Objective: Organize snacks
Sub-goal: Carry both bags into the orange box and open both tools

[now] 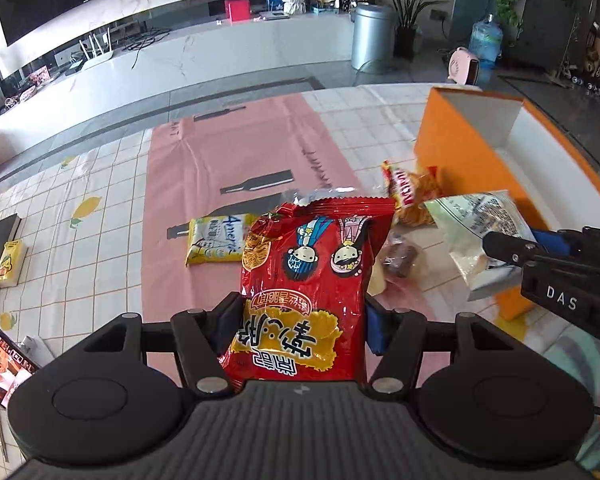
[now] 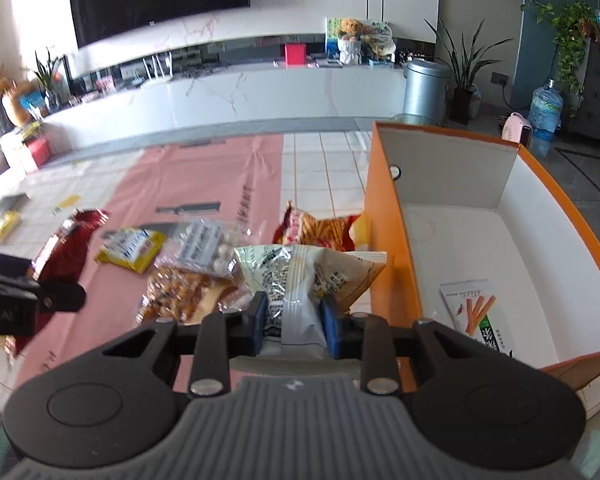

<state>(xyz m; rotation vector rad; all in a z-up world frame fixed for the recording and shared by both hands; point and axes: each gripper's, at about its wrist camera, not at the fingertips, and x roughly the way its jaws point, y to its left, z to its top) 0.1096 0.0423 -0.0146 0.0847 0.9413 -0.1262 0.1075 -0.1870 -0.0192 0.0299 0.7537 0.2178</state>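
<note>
Holding a pale packet (image 2: 300, 280) pinched in my right hand-held gripper (image 2: 294, 324), the orange box (image 2: 384, 216) lies just right; my left hand-held gripper (image 1: 300, 320), farther off, pinches a red packet (image 1: 312, 264).

Red snack bag (image 1: 304, 280) is upright, lifted. Pale bag (image 2: 300, 276) is lifted at 9 o'clock of orange box (image 2: 388, 240); one packet (image 2: 476, 312) lies inside.

Glossy crinkled foil red packet (image 1: 304, 280) (matt cardboard orange box (image 2: 388, 216))
</note>
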